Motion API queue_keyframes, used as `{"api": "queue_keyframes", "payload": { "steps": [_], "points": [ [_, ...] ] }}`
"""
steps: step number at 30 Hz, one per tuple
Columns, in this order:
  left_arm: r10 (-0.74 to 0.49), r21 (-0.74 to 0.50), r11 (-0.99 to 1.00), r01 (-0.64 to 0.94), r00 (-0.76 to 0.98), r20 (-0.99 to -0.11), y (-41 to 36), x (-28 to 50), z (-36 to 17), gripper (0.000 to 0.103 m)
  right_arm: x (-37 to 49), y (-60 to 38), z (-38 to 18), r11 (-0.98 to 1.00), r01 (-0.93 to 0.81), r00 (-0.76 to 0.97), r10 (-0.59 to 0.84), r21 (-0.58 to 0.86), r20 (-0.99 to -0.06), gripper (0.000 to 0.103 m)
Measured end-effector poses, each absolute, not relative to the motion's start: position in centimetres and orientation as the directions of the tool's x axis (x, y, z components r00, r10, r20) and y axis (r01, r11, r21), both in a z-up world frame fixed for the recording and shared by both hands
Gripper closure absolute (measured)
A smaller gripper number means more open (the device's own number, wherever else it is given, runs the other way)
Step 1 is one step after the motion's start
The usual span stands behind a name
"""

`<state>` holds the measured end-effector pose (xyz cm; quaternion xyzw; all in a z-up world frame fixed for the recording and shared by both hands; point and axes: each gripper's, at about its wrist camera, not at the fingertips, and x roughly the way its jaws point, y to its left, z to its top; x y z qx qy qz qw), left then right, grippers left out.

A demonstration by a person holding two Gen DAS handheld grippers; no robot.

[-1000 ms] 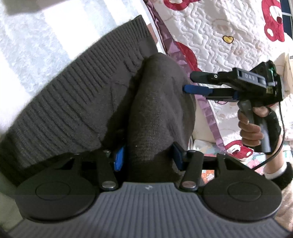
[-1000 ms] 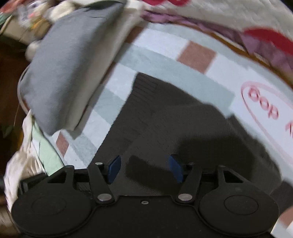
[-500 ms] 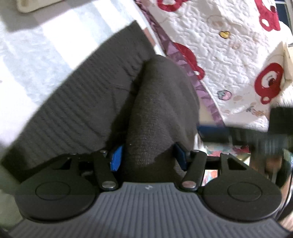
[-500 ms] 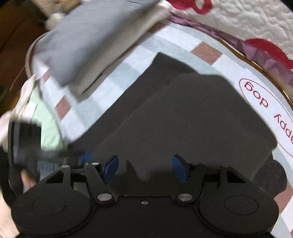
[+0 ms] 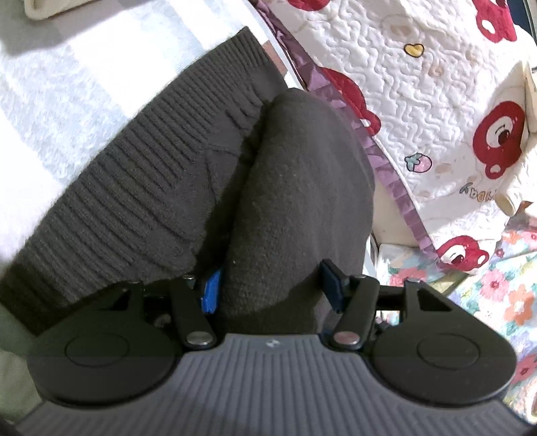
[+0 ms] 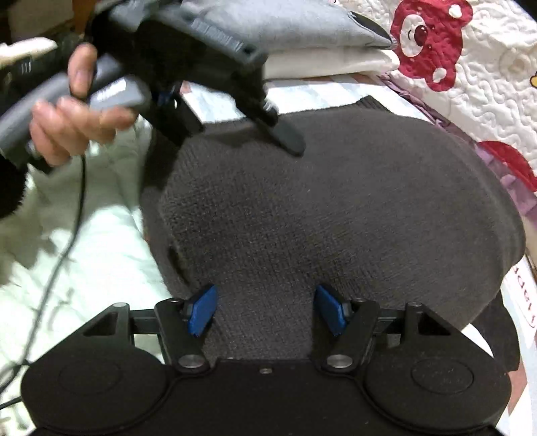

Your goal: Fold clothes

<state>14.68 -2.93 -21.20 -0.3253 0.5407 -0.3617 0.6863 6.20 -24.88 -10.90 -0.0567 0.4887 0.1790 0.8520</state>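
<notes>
A dark grey knitted sweater (image 5: pixel 151 174) lies folded on the bed, its ribbed hem spread to the left in the left wrist view. A thick fold of it rises between the blue pads (image 5: pixel 209 291) of my left gripper (image 5: pixel 270 288), which is open and straddles that fold. From the right wrist view the sweater (image 6: pixel 352 208) fills the middle. My right gripper (image 6: pixel 265 310) is open at its near edge, with the knit lying between the pads. A hand (image 6: pixel 70 114) holds the left gripper (image 6: pixel 245 139) at the far left corner of the sweater.
A quilt with red bears (image 5: pixel 453 84) lies along the right of the sweater. Folded grey and white clothes (image 6: pixel 302 30) are stacked beyond it. A white checked blanket (image 5: pixel 67 84) is under the sweater, and a cable (image 6: pixel 67 234) trails over pale bedding on the left.
The right gripper has swung round to the sweater's near edge, out of the left wrist view, and now faces the left gripper. Both jaws have widened a little.
</notes>
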Motion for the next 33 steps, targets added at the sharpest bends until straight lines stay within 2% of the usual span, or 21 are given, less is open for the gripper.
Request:
{"api": "queue_keyframes", "payload": {
  "steps": [2,4,5,8,9,14,16,18,21,23,27,28,30,33],
  "points": [
    [-0.835,-0.813,0.55,0.19,0.145,-0.531,-3.4,14.4,-20.5,0.035,7.5,-26.4,-9.5,0.939,-0.312,0.463,0.285,0.146,-0.839,0.033],
    [-0.814,-0.777,0.58,0.244,0.145,-0.562,-4.0,14.1,-19.9,0.035,8.7,-28.0,-8.0,0.941,-0.262,0.47,0.318,0.214,-0.823,0.033],
    [-0.802,-0.755,0.597,0.273,0.158,-0.576,-4.3,13.9,-19.7,0.04,9.4,-28.8,-7.3,0.939,-0.237,0.475,0.335,0.248,-0.814,0.032],
    [-0.767,-0.686,0.637,0.353,0.199,-0.61,-5.2,13.4,-19.0,0.064,13.9,-31.2,-5.3,0.934,-0.099,0.454,0.35,0.344,-0.819,0.031],
    [-0.762,-0.671,0.641,0.372,0.21,-0.612,-5.4,13.3,-18.7,0.067,15.6,-31.8,-4.6,0.93,-0.048,0.441,0.347,0.365,-0.827,0.031],
    [-0.771,-0.685,0.635,0.357,0.238,-0.591,-5.2,13.1,-18.2,0.071,22.8,-29.7,-4.9,0.969,0.039,0.371,0.213,0.245,-0.904,0.03],
    [-0.764,-0.672,0.644,0.366,0.255,-0.592,-5.2,12.9,-18.0,0.071,24.2,-29.1,-5.9,0.964,0.105,0.346,0.197,0.246,-0.917,0.03],
    [-0.758,-0.655,0.652,0.383,0.289,-0.585,-5.3,12.7,-17.4,0.077,24.7,-28.9,-6.9,0.948,0.177,0.333,0.195,0.264,-0.923,0.03],
    [-0.77,-0.634,0.638,0.438,0.375,-0.516,-3.5,12.5,-14.0,0.082,22.2,-29.3,-6.3,0.943,0.147,0.432,0.211,0.299,-0.877,0.03],
    [-0.779,-0.662,0.623,0.416,0.404,-0.479,-0.9,12.7,-12.9,0.083,20.6,-29.6,-6.0,0.939,0.125,0.496,0.221,0.321,-0.84,0.03],
    [-0.718,-0.661,0.693,0.288,0.356,-0.599,1.9,13.5,-16.8,0.083,17.2,-30.1,-5.2,0.93,0.077,0.613,0.24,0.359,-0.753,0.03],
    [-0.709,-0.668,0.702,0.245,0.319,-0.629,2.1,13.8,-18.3,0.082,16.5,-30.1,-5.2,0.933,0.062,0.635,0.237,0.354,-0.735,0.03],
    [-0.736,-0.725,0.667,0.172,0.304,-0.605,2.6,14.4,-19.3,0.082,15.3,-29.8,-6.8,0.975,0.017,0.626,0.161,0.22,-0.763,0.03],
    [-0.745,-0.736,0.653,0.18,0.33,-0.58,2.7,14.7,-18.5,0.082,13.4,-29.7,-9.0,0.998,-0.027,0.635,0.063,0.059,-0.77,0.03]
  ]
}}
